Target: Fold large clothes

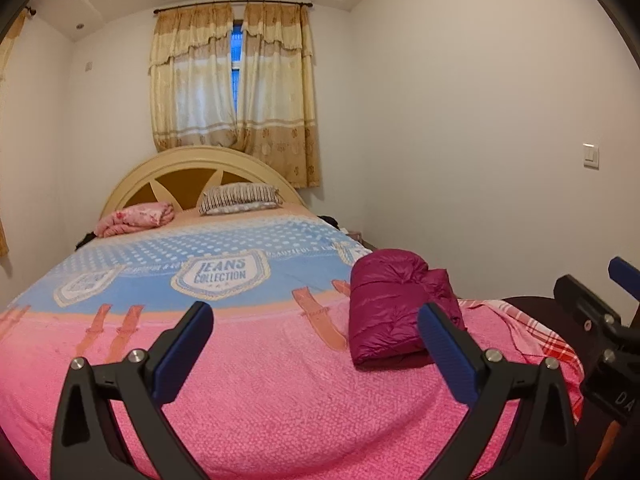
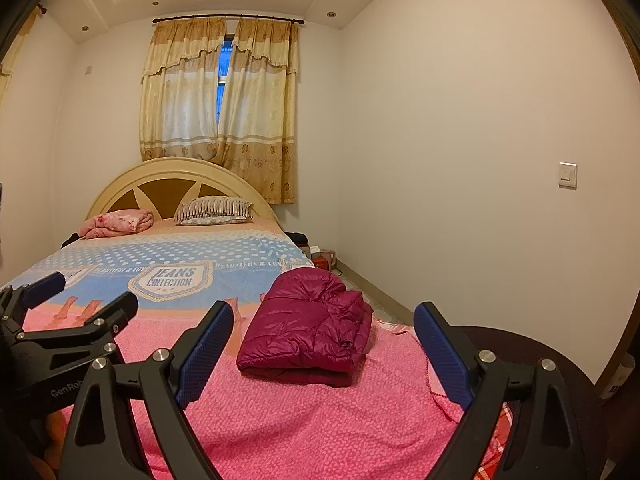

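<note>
Currently, both tongs are standing released and empty: left gripper (image 1: 316,336), right gripper (image 2: 324,338). Ahead, the folded maroon jacket (image 2: 308,334) is lying on the pink blanket (image 2: 280,420), long axis running away, nearer the right gripper.

jacket (image 1: 394,312) near corner: behind left claw finger (image 1: 448,354) | bedside clutter (image 2: 320,258): too small

Folded magenta puffer jacket (image 2: 308,332) on the pink bedspread (image 2: 280,412), beyond wide-spread empty right tongs (image 2: 324,336).
</note>
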`<state>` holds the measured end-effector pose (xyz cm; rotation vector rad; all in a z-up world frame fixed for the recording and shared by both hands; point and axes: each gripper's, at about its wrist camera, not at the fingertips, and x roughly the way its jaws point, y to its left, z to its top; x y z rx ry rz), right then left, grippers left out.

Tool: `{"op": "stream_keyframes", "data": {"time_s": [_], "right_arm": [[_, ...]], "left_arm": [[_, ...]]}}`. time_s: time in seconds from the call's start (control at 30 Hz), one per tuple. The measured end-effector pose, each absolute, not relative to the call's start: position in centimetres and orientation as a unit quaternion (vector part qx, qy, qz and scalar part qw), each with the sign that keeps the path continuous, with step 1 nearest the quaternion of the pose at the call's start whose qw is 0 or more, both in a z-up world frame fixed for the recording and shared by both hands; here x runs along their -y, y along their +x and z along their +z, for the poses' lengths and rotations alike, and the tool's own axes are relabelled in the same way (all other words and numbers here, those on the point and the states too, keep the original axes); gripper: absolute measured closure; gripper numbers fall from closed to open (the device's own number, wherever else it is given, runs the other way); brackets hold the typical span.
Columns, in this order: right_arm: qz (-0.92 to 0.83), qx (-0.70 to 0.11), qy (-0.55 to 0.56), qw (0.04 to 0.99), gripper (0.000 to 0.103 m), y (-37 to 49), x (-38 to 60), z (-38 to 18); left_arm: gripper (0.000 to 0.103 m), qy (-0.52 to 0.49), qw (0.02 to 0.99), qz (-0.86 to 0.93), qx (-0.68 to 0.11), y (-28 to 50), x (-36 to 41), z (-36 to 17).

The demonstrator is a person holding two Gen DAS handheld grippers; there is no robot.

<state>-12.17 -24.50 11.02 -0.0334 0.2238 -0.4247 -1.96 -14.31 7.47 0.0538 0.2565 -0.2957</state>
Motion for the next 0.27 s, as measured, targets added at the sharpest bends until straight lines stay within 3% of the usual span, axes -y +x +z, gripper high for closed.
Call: {"op": "stream_keyframes", "data": {"time_s": [0.27], "right_arm": [[-0.211,-0.118,-0.010,0.970,0.011,-12.0,25.1,10.6]], "left_arm": [[0.000,0.027,0.977,-0.141,-0.156,-0.8,14.3,7.2]]}}
